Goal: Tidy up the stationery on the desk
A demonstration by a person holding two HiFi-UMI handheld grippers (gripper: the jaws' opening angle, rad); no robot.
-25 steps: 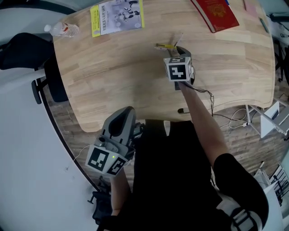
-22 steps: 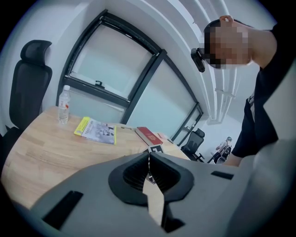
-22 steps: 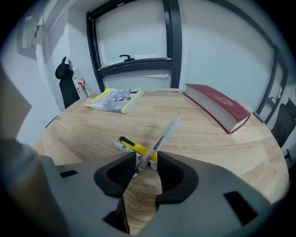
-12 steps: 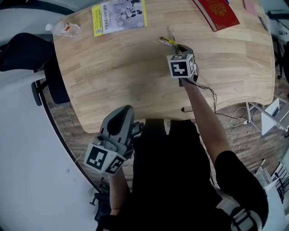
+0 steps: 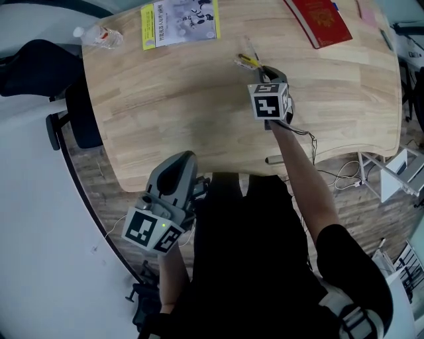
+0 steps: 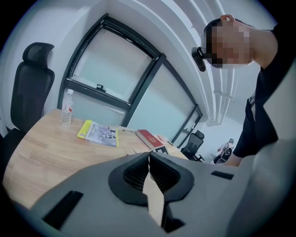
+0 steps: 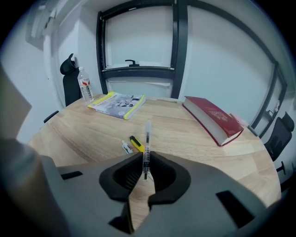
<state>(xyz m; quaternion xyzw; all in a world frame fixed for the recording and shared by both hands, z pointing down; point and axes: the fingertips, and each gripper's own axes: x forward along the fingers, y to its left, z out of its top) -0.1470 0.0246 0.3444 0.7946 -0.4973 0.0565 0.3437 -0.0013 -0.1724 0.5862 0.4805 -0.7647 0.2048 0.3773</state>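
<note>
A clear pen stands between the pads of my right gripper. Its jaws have just been closing and now press on the pen's lower end. The pen's far end sticks out over the desk. In the head view the right gripper is near the desk's middle, and the pen points away from me. A yellow-and-black marker and a small white piece lie just beyond the jaws. My left gripper hangs shut and empty off the desk's near edge.
A red book lies at the far right, and a yellow-edged magazine at the far left. A water bottle rests at the far left corner. A black chair stands beside the desk on the left.
The right gripper's jaws have closed on the clear pen. The gripper has shifted a little to the right. The left gripper has stayed where it was.
</note>
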